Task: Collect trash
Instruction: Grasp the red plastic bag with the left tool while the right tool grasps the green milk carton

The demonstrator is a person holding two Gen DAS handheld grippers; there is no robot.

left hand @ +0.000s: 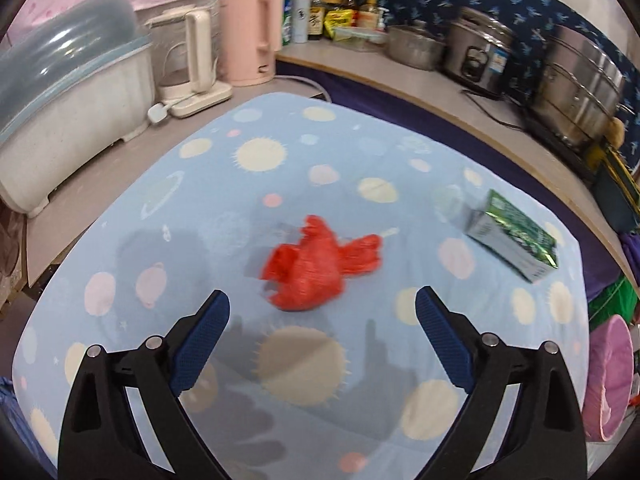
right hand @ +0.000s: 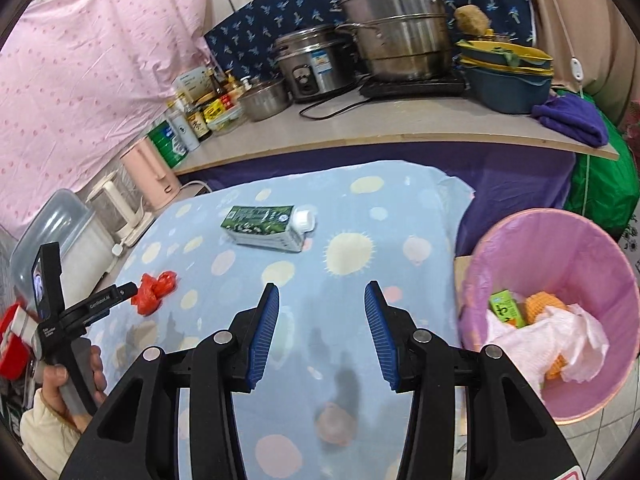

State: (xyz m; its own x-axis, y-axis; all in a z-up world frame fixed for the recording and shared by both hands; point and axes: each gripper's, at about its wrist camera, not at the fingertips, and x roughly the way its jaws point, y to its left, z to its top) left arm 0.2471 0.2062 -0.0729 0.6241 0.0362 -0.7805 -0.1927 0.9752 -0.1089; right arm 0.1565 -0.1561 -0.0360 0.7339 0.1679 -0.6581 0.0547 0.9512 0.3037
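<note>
A crumpled red plastic bag lies on the blue spotted tablecloth, just beyond my left gripper, which stands wide open with nothing between its fingers. A green and white carton with a white cap lies on its side further right. In the right wrist view the carton is ahead of my right gripper, whose jaws are apart and empty above the cloth. The red bag sits at the left there, with the left gripper's finger touching or nearly touching it, held by a hand.
A pink-lined bin stands right of the table, holding tissue, a small green carton and orange bits. A counter behind carries pots, a rice cooker, bottles, kettles and a covered dish rack.
</note>
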